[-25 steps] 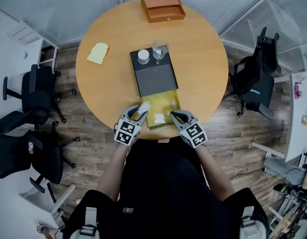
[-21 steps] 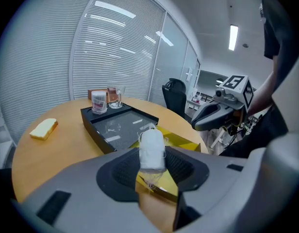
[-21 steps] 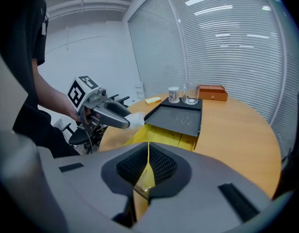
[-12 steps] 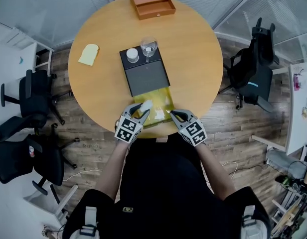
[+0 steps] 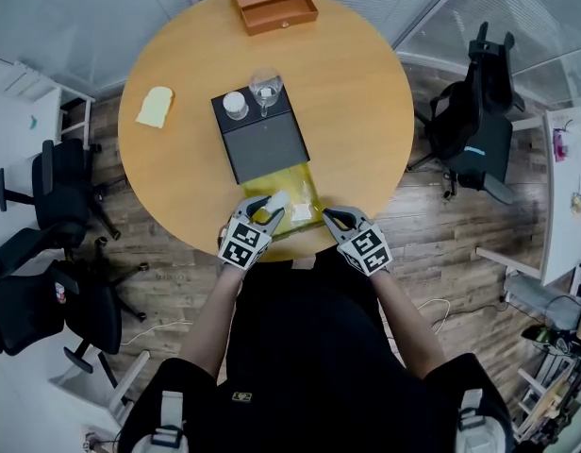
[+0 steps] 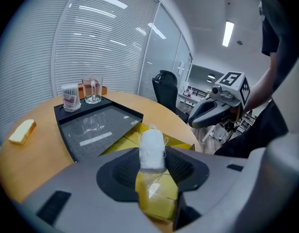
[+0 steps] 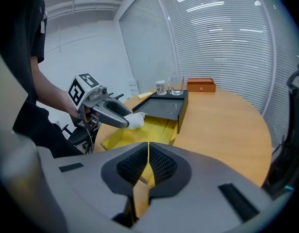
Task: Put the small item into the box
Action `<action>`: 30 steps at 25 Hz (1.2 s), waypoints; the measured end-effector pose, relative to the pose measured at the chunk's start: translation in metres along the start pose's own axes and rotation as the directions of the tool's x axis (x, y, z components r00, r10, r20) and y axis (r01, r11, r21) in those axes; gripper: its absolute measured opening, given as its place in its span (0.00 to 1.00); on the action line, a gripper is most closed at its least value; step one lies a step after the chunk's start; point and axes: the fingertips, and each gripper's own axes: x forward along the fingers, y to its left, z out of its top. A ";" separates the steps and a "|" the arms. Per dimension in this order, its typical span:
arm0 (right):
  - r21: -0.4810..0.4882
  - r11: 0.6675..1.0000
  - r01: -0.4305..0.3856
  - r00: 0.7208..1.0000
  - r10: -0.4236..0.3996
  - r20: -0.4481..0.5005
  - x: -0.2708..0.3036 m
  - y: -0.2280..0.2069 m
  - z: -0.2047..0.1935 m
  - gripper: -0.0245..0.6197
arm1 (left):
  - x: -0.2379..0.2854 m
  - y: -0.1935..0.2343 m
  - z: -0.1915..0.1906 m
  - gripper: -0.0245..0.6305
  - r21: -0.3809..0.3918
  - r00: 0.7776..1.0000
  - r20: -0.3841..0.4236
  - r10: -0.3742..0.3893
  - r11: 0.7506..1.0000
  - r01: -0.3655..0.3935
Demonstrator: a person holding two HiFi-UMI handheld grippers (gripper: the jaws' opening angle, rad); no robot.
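A small white item (image 5: 276, 200) in clear wrap is held in my left gripper (image 5: 263, 217), whose jaws are shut on it. In the left gripper view the white item (image 6: 152, 149) sticks up between the pads, just over the near left edge of the open yellow box (image 6: 124, 138). The yellow box (image 5: 292, 189) lies at the table's near edge. My right gripper (image 5: 327, 218) is shut on a thin yellow flap (image 7: 148, 165) of the box. From the right gripper view, the left gripper (image 7: 121, 119) shows with the item (image 7: 137, 120) at its tips.
A black tray (image 5: 269, 149) sits behind the box with a glass (image 5: 265, 89) and a small jar (image 5: 235, 105) on its far end. An orange drawer box (image 5: 272, 1) stands at the far edge, a pale bread-like piece (image 5: 155, 107) at the left. Office chairs ring the round table (image 5: 366, 92).
The head view has shifted, so the table sits further left in it. The left gripper with the white item is slightly nearer over the yellow box. Both grips are unchanged.
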 end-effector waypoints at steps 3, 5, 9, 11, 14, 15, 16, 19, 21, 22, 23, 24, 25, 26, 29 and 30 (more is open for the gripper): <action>0.005 1.000 0.003 1.000 -0.003 -0.006 -0.003 -0.005 -0.005 0.05 | 0.007 -0.002 -0.003 0.30 -0.010 1.000 -0.029 -0.013 1.000 0.012; 0.010 1.000 0.005 1.000 -0.005 -0.010 -0.005 -0.007 -0.008 0.05 | 0.012 -0.005 -0.006 0.30 -0.026 0.999 -0.041 -0.023 0.999 0.022; 0.020 1.000 0.003 1.000 -0.002 -0.015 -0.007 -0.009 -0.014 0.05 | 0.021 -0.010 -0.010 0.30 -0.027 0.997 -0.072 -0.035 0.999 0.033; 0.022 1.000 -0.001 1.000 0.002 -0.019 -0.008 -0.009 -0.018 0.05 | 0.027 -0.011 -0.013 0.30 -0.031 0.995 -0.097 -0.033 0.999 0.030; 0.028 1.000 -0.003 1.000 0.004 -0.023 -0.007 -0.009 -0.021 0.05 | 0.036 -0.009 -0.018 0.30 -0.042 0.993 -0.112 -0.026 0.999 0.021; 0.029 1.000 -0.002 1.000 0.003 -0.022 -0.007 -0.010 -0.021 0.05 | 0.038 -0.008 -0.018 0.30 -0.044 0.993 -0.114 -0.023 0.999 0.018; 0.029 1.000 -0.001 1.000 0.002 -0.020 -0.006 -0.010 -0.021 0.05 | 0.040 -0.008 -0.017 0.30 -0.044 0.993 -0.115 -0.021 0.999 0.016; 0.034 0.999 0.001 1.000 0.000 -0.015 -0.006 -0.009 -0.021 0.05 | 0.044 -0.008 -0.019 0.30 -0.030 0.989 -0.146 -0.012 1.000 0.008; 0.039 0.999 0.001 1.000 -0.001 -0.014 -0.007 -0.009 -0.021 0.05 | 0.045 -0.008 -0.020 0.30 -0.023 0.983 -0.183 -0.004 1.000 0.000; 0.041 0.999 0.002 1.000 -0.001 -0.014 -0.008 -0.010 -0.022 0.05 | 0.046 -0.008 -0.019 0.30 -0.021 0.981 -0.196 -0.001 1.000 -0.004; 0.044 0.999 0.003 1.000 -0.002 -0.015 -0.008 -0.011 -0.023 0.05 | 0.047 -0.008 -0.017 0.30 -0.016 0.979 -0.202 0.005 1.000 -0.009; 0.046 0.999 0.004 1.000 -0.003 -0.017 -0.008 -0.012 -0.024 0.05 | 0.049 -0.007 -0.015 0.30 -0.008 0.979 -0.205 0.012 1.000 -0.014; 0.049 0.999 0.004 1.000 -0.003 -0.019 -0.008 -0.012 -0.024 0.05 | 0.050 -0.006 -0.015 0.30 -0.001 0.977 -0.212 0.018 1.000 -0.019; 0.051 0.999 0.004 1.000 -0.003 -0.020 -0.007 -0.012 -0.024 0.05 | 0.051 -0.006 -0.016 0.30 0.003 0.974 -0.225 0.022 1.000 -0.022; 0.051 0.999 -0.001 1.000 0.002 -0.018 -0.002 -0.008 -0.024 0.05 | 0.053 -0.004 -0.021 0.30 0.010 0.964 -0.264 0.034 0.999 -0.033; 0.052 0.999 -0.002 1.000 0.003 -0.017 -0.001 -0.006 -0.023 0.05 | 0.053 -0.004 -0.022 0.30 0.014 0.961 -0.274 0.040 0.999 -0.038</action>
